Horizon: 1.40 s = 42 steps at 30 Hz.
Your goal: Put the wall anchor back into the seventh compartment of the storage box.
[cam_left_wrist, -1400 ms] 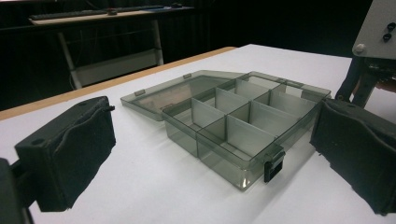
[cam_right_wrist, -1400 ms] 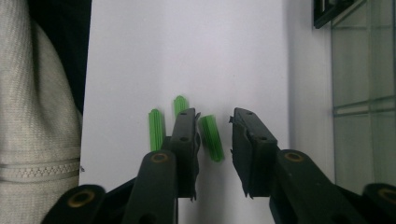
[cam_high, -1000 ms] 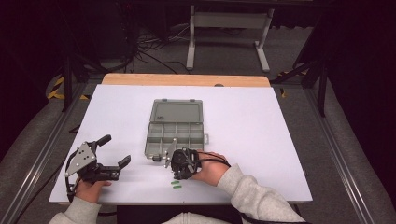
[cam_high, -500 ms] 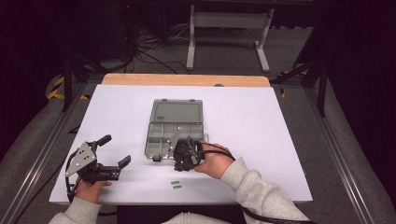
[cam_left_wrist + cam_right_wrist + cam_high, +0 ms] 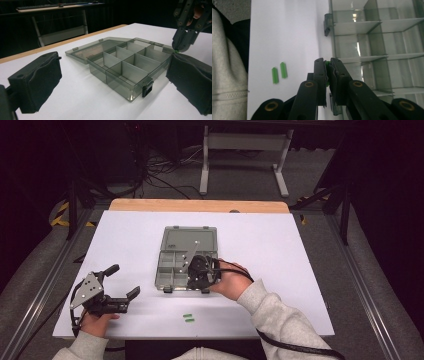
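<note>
The right tongs (image 5: 327,65) are pinching a small green piece (image 5: 327,63) above the near edge of the open compartment box (image 5: 176,263), mid-counter (image 5: 300,260). Two more green pieces (image 5: 187,318) are lying nearby, while the left tongs (image 5: 122,281) are resting spread wide, well apart from the box.

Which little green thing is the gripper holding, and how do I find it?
Find the grey divided box in the middle of the white table. At its near edge, the right gripper is shut on a small green piece. Two similar green pieces lie loose on the table nearer the person; this one is pinched between black jaws.
</note>
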{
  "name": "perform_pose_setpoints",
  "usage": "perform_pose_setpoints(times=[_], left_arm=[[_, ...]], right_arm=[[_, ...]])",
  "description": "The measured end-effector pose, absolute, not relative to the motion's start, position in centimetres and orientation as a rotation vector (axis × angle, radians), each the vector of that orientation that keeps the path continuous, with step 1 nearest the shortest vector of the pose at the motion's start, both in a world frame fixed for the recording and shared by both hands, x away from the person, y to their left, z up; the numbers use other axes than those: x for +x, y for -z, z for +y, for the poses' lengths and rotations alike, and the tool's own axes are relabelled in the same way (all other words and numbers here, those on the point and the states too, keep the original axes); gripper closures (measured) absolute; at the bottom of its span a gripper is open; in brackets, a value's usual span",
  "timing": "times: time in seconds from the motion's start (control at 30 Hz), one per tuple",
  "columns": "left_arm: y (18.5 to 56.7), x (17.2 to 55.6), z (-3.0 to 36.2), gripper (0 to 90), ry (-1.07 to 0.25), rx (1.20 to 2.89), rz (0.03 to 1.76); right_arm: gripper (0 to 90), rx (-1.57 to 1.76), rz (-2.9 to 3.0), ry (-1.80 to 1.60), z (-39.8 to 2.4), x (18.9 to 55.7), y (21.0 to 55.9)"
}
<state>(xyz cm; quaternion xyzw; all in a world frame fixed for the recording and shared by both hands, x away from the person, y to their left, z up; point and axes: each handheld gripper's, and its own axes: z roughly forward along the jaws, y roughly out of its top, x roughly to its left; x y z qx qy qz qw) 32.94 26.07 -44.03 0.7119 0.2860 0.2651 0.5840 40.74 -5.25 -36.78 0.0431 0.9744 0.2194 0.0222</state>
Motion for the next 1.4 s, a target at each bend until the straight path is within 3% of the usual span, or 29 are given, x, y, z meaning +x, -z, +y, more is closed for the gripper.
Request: perform_pose_setpoints(times=[0.83,1.4], left_arm=[[44.1,33.0,26.1,0.4,-0.614,1.672,0.664],[44.1,33.0,26.0,0.4,-0.61,1.663,0.668]], right_arm=[[83.6,0.324,2.936,-0.716,-6.5,45.0,36.6],[83.6,0.373,2.956,-0.689,-6.3,46.0,39.3]])
